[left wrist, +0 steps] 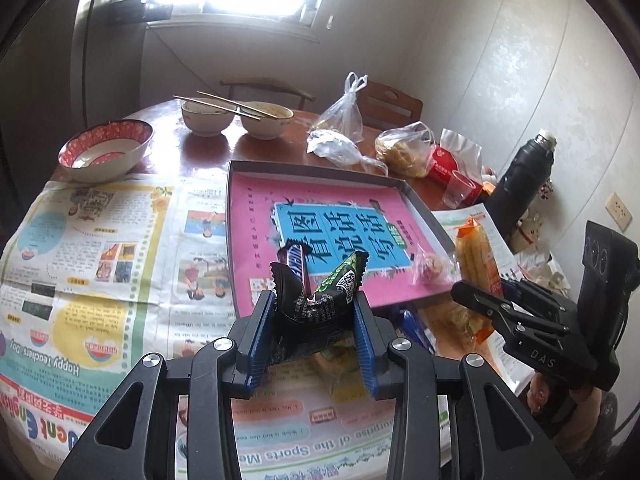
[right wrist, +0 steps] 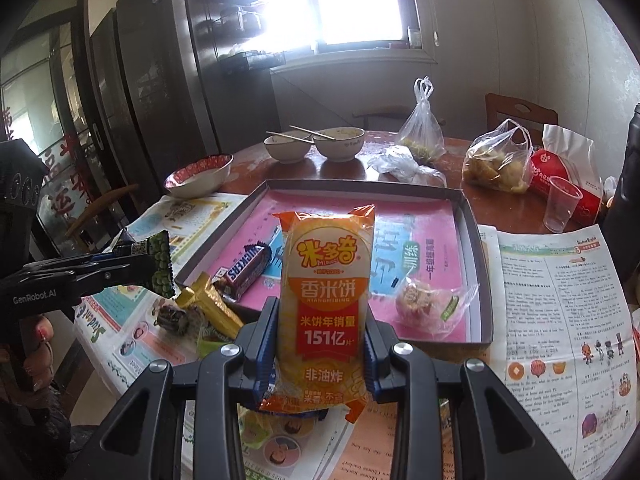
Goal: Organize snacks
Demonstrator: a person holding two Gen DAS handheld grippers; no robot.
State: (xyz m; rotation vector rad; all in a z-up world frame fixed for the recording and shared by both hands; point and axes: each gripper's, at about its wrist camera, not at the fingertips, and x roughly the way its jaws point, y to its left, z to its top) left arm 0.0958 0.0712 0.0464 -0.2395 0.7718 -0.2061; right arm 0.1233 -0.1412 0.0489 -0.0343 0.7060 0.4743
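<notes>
The round table [right wrist: 460, 196] is crowded, and the landmark on it is the shallow tray [right wrist: 478, 240] with its pink printed liner, newspaper [left wrist: 100, 240] spread beside and in front of it. Behind the tray stand three bowls, two with chopsticks across them, then knotted plastic bags [right wrist: 496, 164], a red tissue pack and a clear cup [right wrist: 562, 204]; a dark flask [left wrist: 520, 184] is off to the tray's right. Inside the tray lie a chocolate bar [right wrist: 246, 272] at the near left rim and a clear-wrapped sweet [right wrist: 424, 304] near the right wall. Just outside the near left corner sits a loose heap of small wrapped snacks [right wrist: 208, 312]. The right gripper [right wrist: 322, 344] is clenched on an orange rice cracker pack [right wrist: 326, 280], held upright in front of the tray: likely light, air-filled, brittle inside, so a mid-body hold with gentle pressure suits it. The left gripper [left wrist: 316, 316] grips a black and green snack packet [left wrist: 320, 300], crumpled between its pads; it looks soft, slick and forgiving. The tray's raised rim must be cleared on entry; its middle and far half offer the widest open room.
</notes>
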